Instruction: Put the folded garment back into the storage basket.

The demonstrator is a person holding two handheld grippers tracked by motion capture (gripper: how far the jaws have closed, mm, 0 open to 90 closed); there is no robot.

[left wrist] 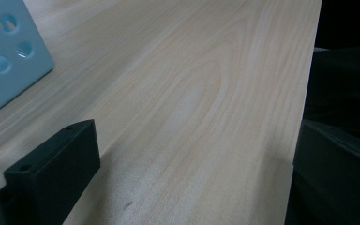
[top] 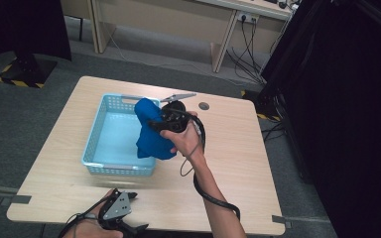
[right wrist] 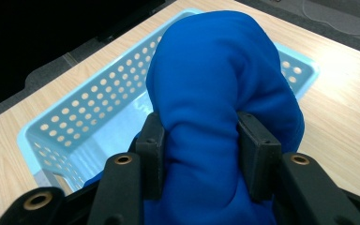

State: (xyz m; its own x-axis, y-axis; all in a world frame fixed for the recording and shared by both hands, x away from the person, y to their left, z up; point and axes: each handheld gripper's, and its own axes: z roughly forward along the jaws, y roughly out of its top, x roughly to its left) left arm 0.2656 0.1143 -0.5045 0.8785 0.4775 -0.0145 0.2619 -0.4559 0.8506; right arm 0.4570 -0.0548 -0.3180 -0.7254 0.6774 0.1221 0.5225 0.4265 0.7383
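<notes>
The blue cloth (right wrist: 225,93) is pinched by the right gripper (right wrist: 201,154), fingers clamped, above the basket (top: 95,139) rim; lowering inside and release are called for next. Left gripper (top: 121,210) fingers' spread cannot be told

No legible text or labels

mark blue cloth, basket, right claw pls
blue cloth (right wrist: 215,75), right gripper view, on its bulging upper fold.
basket (top: 90,144), high view, on its left perforated wall.
right claw (right wrist: 200,154), right gripper view, midway between the pads clamping the cloth.
</notes>
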